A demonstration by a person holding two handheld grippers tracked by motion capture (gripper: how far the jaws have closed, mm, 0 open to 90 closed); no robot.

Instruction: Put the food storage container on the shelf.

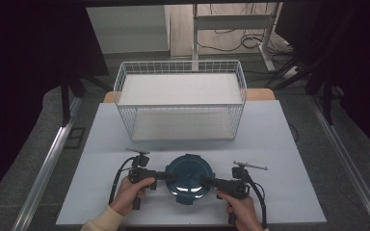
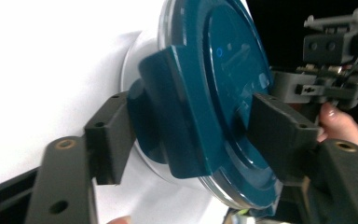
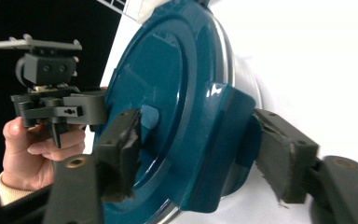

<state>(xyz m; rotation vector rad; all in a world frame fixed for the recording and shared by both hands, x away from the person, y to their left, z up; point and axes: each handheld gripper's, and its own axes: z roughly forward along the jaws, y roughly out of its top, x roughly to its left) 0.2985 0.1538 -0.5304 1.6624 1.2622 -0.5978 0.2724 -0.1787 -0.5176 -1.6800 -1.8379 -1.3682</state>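
Left gripper [image 1: 166,176] is clamped on the latch flap at the nine o'clock edge of the round container [image 1: 189,178]; in the left gripper view one jaw presses under the flap and the other on the blue lid [image 2: 223,88]. Right gripper [image 1: 206,181] grasps the opposite flap at three o'clock the same way, one pad on the lid top, one beneath the flap. No earlier picture is supplied for comparison.

The container sits on the white table [image 1: 279,144], at about six o'clock of the tabletop, close to the near edge. A clear rim shows beneath the lid in both gripper views. Its own twelve o'clock side has a bare strip of table before the white wire basket [image 1: 180,98], which stands toward the far edge and is well apart from the container. Open table lies at nine and three o'clock of both hands.

Surface: flat, white, matte. Beyond twelve o'clock, a grey floor, a desk frame [image 1: 231,29] and cables [image 1: 250,41]; dark curtains close both sides.
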